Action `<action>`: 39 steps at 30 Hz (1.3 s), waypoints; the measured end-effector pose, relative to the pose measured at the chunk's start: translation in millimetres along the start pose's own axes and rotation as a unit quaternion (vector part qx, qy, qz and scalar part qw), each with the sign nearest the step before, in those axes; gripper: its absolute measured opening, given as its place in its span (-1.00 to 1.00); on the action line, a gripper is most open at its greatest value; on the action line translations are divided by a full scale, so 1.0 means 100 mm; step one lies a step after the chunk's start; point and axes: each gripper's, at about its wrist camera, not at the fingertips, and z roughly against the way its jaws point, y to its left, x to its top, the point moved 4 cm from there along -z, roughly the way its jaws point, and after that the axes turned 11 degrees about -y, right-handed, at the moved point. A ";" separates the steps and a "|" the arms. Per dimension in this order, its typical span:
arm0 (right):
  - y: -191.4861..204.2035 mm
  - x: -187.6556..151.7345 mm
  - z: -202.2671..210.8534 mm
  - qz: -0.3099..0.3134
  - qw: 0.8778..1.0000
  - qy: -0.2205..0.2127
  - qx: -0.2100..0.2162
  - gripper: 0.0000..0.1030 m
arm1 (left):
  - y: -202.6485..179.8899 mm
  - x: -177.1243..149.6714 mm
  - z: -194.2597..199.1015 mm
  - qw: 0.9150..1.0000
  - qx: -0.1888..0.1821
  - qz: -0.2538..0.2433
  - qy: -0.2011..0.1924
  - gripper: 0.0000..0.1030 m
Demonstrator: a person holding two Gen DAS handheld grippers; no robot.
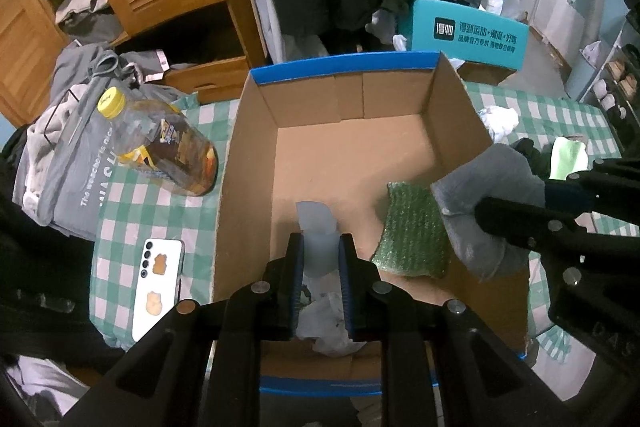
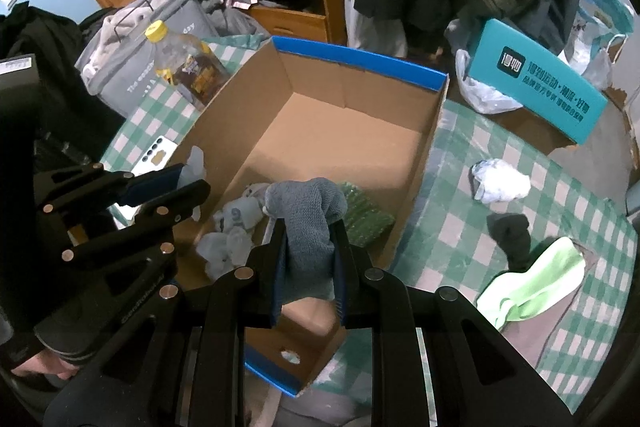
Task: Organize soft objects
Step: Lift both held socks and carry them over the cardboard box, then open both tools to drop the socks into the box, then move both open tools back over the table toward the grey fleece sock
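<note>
An open cardboard box (image 1: 256,155) with blue rims (image 2: 360,59) stands on the green checked cloth. My left gripper (image 1: 320,243) is shut on a pale blue-grey soft piece (image 1: 316,223) and holds it over the box's near end; it also shows in the right wrist view (image 2: 192,187). My right gripper (image 2: 308,231) is shut on a grey cloth (image 2: 308,215) over the box's right side; the cloth shows in the left wrist view (image 1: 480,195). A green scrub pad (image 1: 412,231) and pale crumpled pieces (image 2: 232,239) lie inside the box.
A yellow-capped bottle (image 1: 160,143) and a white phone (image 1: 158,275) lie left of the box. Right of it lie a white wad (image 2: 500,183), a dark sock (image 2: 512,231) and a light green cloth (image 2: 532,283). A teal box (image 2: 536,83) and grey clothes (image 1: 68,131) stand beyond.
</note>
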 end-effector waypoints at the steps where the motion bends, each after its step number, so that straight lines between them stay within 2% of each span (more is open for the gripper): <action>1: 0.00 0.00 -0.01 -0.002 1.000 0.000 0.000 -0.64 | -0.01 -0.01 0.00 1.000 0.002 -0.001 0.001 -0.66; 4: -0.02 -0.01 -0.03 -0.005 1.000 0.000 0.000 -0.57 | -0.01 -0.02 -0.02 1.000 0.005 -0.004 0.005 -0.61; 6: -0.02 -0.02 -0.03 -0.005 1.000 0.000 -0.001 -0.50 | -0.01 -0.02 -0.02 1.000 0.008 -0.005 0.006 -0.47; 8: -0.03 -0.02 -0.03 -0.005 1.000 -0.002 -0.006 -0.45 | 0.00 -0.01 -0.02 1.000 0.013 -0.005 0.002 -0.22; 11: -0.06 -0.03 -0.02 -0.007 1.000 -0.003 -0.012 -0.30 | -0.01 0.01 0.01 1.000 0.013 -0.006 -0.002 -0.10; 14: -0.08 -0.02 0.03 -0.008 1.000 -0.010 -0.019 -0.02 | -0.03 0.01 0.02 1.000 0.016 -0.009 -0.005 0.11; 15: -0.09 -0.01 0.05 -0.009 1.000 -0.014 -0.022 0.06 | -0.05 0.02 0.02 1.000 0.017 -0.011 -0.006 0.12; 21: -0.17 -0.02 0.15 -0.017 0.999 -0.021 -0.029 0.16 | -0.12 0.04 0.06 1.000 0.014 -0.019 -0.011 0.24; 32: -0.35 -0.11 0.32 -0.037 0.998 -0.026 -0.043 0.21 | -0.27 0.09 0.10 1.000 0.007 -0.025 -0.017 0.29; 35: -0.41 -0.13 0.38 -0.041 0.998 -0.030 -0.048 0.23 | -0.33 0.11 0.12 0.999 0.005 -0.027 -0.020 0.40; 39: -0.52 -0.18 0.44 -0.048 0.997 -0.031 -0.054 0.24 | -0.42 0.14 0.15 0.999 0.000 -0.032 -0.025 0.40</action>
